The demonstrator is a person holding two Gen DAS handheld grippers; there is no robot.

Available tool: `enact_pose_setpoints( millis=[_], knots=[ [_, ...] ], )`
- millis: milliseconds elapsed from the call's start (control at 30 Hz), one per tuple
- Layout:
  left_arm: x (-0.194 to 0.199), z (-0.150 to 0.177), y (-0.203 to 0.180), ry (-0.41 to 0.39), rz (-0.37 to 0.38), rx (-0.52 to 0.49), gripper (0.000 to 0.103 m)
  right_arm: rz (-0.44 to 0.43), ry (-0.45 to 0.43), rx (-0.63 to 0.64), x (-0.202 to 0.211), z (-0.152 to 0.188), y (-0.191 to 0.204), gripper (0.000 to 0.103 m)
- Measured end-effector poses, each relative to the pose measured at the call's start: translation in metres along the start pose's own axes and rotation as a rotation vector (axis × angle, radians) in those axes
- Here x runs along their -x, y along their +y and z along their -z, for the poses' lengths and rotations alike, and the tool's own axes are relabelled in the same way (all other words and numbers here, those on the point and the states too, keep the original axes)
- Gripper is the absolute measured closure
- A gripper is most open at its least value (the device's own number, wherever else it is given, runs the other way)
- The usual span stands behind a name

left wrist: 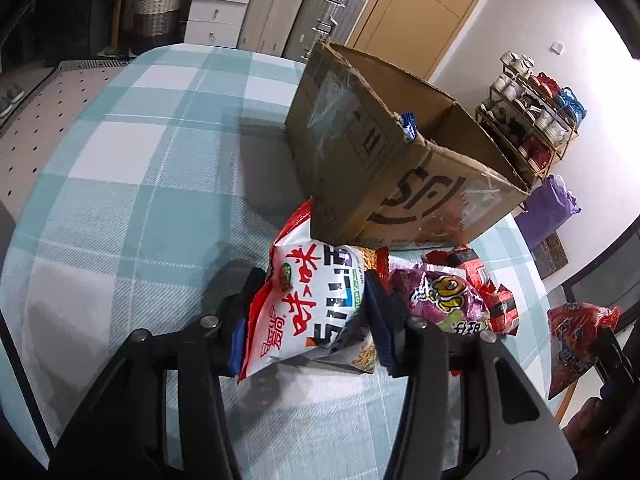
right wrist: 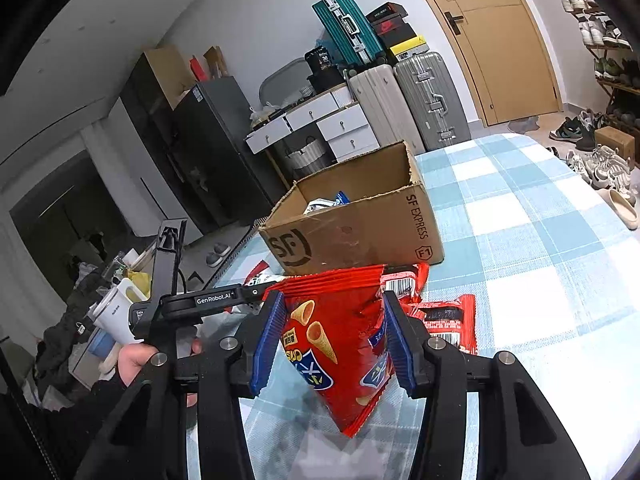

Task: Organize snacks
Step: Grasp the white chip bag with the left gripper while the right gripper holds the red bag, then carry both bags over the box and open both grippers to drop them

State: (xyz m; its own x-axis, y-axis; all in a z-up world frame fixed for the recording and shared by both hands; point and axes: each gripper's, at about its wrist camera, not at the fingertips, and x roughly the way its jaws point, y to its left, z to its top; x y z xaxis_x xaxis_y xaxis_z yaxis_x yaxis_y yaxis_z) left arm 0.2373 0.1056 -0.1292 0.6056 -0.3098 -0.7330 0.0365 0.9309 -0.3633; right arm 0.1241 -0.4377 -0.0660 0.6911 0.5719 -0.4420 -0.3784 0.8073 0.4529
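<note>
My left gripper (left wrist: 310,320) is shut on a white snack bag with red lettering (left wrist: 316,300); its blue pads press both sides of the bag low over the plaid cloth. Beside it lie a purple bag (left wrist: 444,300) and red-and-black packets (left wrist: 500,308). Just behind them stands an open cardboard box (left wrist: 360,152) with blue-and-white packets (right wrist: 324,202) inside. My right gripper (right wrist: 334,340) is shut on a red cone-snack bag (right wrist: 340,320), which hangs above the cloth in front of the box (right wrist: 360,232). A hand (right wrist: 132,360) holds the left gripper's body at the left.
The table's plaid cloth (left wrist: 140,160) stretches left of the box, and its edge (left wrist: 24,184) runs along the left. Grey suitcases (right wrist: 428,100), white drawers (right wrist: 340,124) and a wooden door (right wrist: 492,40) stand behind. A shoe rack (left wrist: 532,120) is at the right.
</note>
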Motion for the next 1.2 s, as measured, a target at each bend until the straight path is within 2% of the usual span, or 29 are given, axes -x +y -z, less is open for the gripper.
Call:
enact_pose_setpoints(
  millis=[400, 800, 1200],
  knots=[
    [0.045, 0.028, -0.010, -0.051, -0.039, -0.058, 0.062, -0.014, -0.014, 0.009, 0.013, 0.003, 0.010, 0.054],
    [0.067, 0.041, -0.013, -0.077, -0.013, -0.069, 0.067, -0.026, -0.019, 0.044, 0.019, 0.007, 0.028, 0.054],
    [0.112, 0.047, -0.032, -0.158, 0.011, -0.109, 0.067, -0.045, -0.024, 0.085, 0.025, 0.002, 0.044, 0.054]
  ],
)
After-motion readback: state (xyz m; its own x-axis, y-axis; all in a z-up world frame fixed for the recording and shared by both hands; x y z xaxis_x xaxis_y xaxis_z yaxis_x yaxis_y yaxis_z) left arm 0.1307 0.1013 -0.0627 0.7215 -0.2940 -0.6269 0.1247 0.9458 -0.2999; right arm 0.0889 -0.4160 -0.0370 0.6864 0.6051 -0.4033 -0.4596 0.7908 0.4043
